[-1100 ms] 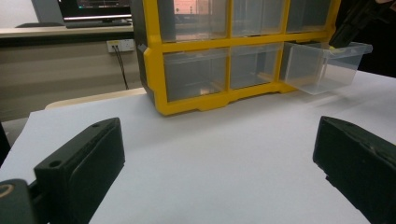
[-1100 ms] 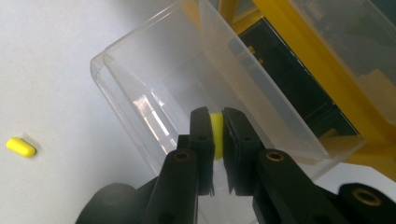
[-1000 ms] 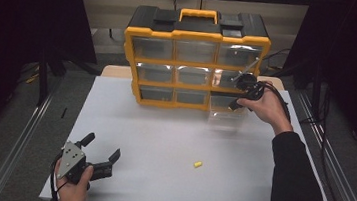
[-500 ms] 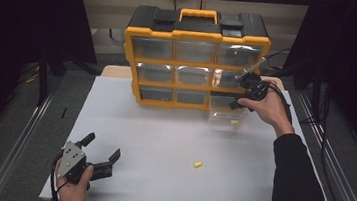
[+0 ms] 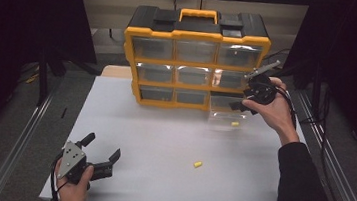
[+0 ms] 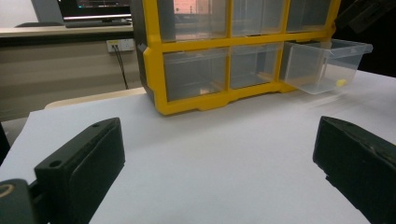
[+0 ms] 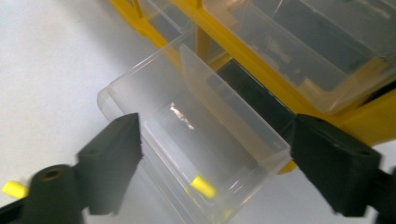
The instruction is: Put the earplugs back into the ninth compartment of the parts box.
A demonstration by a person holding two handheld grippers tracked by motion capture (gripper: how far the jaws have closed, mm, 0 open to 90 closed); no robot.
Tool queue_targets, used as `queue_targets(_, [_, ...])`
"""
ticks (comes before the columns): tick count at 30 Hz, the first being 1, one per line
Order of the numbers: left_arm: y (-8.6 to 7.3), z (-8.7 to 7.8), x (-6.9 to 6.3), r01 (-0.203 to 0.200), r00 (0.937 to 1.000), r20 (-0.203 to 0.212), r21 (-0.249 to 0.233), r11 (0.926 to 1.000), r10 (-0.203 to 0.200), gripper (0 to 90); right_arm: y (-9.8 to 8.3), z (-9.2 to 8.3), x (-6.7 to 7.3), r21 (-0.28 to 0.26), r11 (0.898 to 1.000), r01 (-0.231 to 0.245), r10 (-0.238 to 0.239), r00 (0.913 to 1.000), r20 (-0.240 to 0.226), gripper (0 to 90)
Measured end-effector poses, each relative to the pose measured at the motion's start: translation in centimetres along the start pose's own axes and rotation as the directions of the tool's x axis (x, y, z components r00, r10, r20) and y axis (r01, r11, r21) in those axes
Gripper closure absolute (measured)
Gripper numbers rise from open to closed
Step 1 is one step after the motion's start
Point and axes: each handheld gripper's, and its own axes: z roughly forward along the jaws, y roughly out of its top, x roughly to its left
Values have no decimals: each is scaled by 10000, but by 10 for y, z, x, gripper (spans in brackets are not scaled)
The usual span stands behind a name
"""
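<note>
High view: right gripper (image 5: pixel 250 94) parked over the pulled-out clear drawer (image 5: pixel 226 116) at the bottom-right corner of the yellow organizer (image 5: pixel 195 65). One small yellow piece (image 5: pixel 235 123) already inside that drawer, near its front wall. Second yellow piece (image 5: pixel 198 164) loose on the table (image 5: pixel 162 144), well in front of the organizer and nearer the person. Left gripper (image 5: pixel 96 158) low at the table's near-left edge, well apart from the organizer, idle.

Left gripper view: fingers (image 6: pixel 81 168) spread wide, bare table between them, nothing held or touched. Organizer (image 6: pixel 154 60) ahead, drawer (image 6: pixel 327 65) sticking out at its right end, yellow piece (image 6: pixel 341 82) visible through the clear wall.

Right gripper view: fingers (image 7: pixel 114 151) released, have just been opening, nothing between them but air above the drawer (image 7: pixel 196 154). Yellow piece (image 7: pixel 203 186) lying on the drawer floor beside the front wall. Other yellow piece (image 7: pixel 14 189) on the table outside the drawer.

Step in hand, as judged: drop done, clear out and fetch the loose piece. To do well: lift straight off the drawer before swinging away, avoid clipping the thin front wall or nudging the drawer shut. Approach the loose piece from above with fingers wide, straddle it across its short side, close gently – small and round, likely to roll or squirt out.
</note>
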Motion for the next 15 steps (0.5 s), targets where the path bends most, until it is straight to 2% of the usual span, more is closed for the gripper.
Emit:
queue_targets(2, [0, 0, 0, 5, 10000, 4, 0, 10000, -5, 21, -2, -1, 2, -85, 9999, -104, 104, 9999, -8, 113])
queue_targets(8, [0, 0, 0, -29, 10000, -26, 3, 10000, 29, 21, -10, -7, 7, -787, 9969, -8, 11, 10000, 43, 77])
queue_targets(15, [0, 0, 0, -45, 10000, -37, 7, 10000, 45, 21, -18, -13, 17, -1132, 9933, 213, -219, 9998, -39, 35])
